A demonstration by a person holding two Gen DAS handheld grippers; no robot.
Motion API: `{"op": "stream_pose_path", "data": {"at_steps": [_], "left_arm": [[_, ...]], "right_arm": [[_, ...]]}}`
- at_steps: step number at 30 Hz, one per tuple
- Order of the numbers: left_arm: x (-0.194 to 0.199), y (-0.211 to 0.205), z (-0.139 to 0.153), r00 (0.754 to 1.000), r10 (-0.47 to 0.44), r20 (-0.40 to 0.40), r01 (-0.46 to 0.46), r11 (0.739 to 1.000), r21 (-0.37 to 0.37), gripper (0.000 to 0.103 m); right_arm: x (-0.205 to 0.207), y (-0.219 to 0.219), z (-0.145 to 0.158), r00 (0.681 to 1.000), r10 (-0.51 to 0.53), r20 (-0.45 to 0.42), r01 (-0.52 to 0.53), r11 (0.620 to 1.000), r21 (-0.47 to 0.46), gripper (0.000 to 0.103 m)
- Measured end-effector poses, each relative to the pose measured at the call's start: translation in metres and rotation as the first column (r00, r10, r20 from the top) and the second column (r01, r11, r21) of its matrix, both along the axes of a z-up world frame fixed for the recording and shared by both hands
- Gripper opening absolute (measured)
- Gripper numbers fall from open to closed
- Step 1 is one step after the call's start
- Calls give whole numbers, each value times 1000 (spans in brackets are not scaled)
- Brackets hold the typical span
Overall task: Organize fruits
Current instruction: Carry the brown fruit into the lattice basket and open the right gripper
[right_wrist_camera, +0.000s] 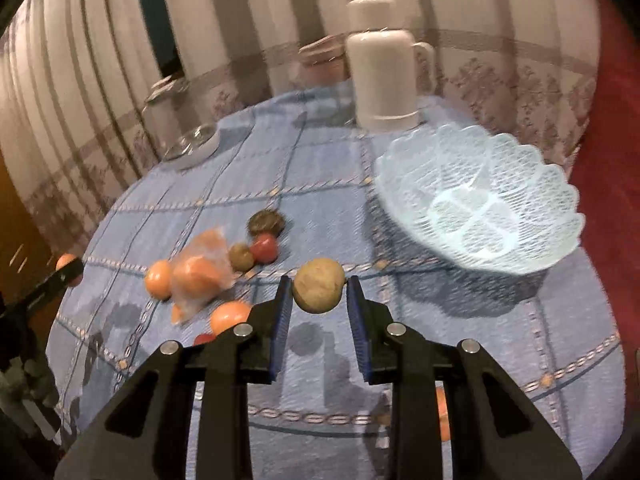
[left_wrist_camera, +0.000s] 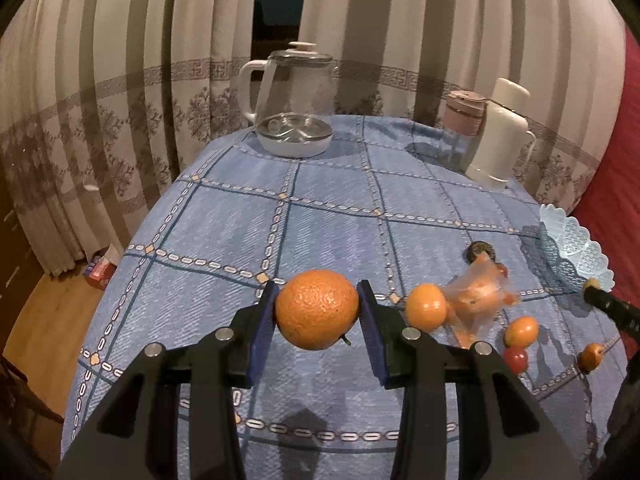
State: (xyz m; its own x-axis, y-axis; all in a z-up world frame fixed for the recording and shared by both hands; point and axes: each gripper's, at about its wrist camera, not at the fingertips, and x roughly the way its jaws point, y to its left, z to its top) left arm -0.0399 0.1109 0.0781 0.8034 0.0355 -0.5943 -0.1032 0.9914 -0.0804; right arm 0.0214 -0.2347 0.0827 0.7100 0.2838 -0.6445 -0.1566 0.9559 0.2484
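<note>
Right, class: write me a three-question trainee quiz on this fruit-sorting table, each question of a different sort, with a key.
1. True or false: the blue mesh basket already holds fruit.
2. What does the left gripper hold? A) large orange B) tomato C) kettle
3. Fill in: the right gripper is shut on a round ____ fruit.

Key:
1. False; the basket shows only its own mesh.
2. A, the large orange.
3. Brown; the brown fruit sits between the pads.

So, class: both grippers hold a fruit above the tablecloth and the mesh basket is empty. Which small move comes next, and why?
Probably carry the right gripper, shut on the brownish fruit, over the basket. The basket lies just ahead to its right, nearer than to the left gripper with the orange.
</note>
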Motion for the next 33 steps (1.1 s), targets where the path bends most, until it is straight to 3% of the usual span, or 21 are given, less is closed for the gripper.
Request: {"op": "stream_pose_path", "data": {"at_steps": [13, 21, 24, 33], "left_arm": [[-2, -32, 11, 999, -49, 9, 48, 998, 35, 40], [-2, -41, 15, 998, -56, 10, 56, 997, 51, 40], [-2, -44, 17, 998, -60, 10, 60, 997, 56, 40], [3, -57, 20, 997, -83, 9, 82, 994, 66, 40]], "right_arm": [[16, -76, 7, 985, -173, 28, 172, 985, 22, 29], [35, -95, -2, 980, -198, 12, 198, 980, 9, 29], [37, -99, -5, 978, -211, 4, 211, 977, 22, 41], [23, -112, -4, 972, -235, 22, 234, 971, 52, 42]]}}
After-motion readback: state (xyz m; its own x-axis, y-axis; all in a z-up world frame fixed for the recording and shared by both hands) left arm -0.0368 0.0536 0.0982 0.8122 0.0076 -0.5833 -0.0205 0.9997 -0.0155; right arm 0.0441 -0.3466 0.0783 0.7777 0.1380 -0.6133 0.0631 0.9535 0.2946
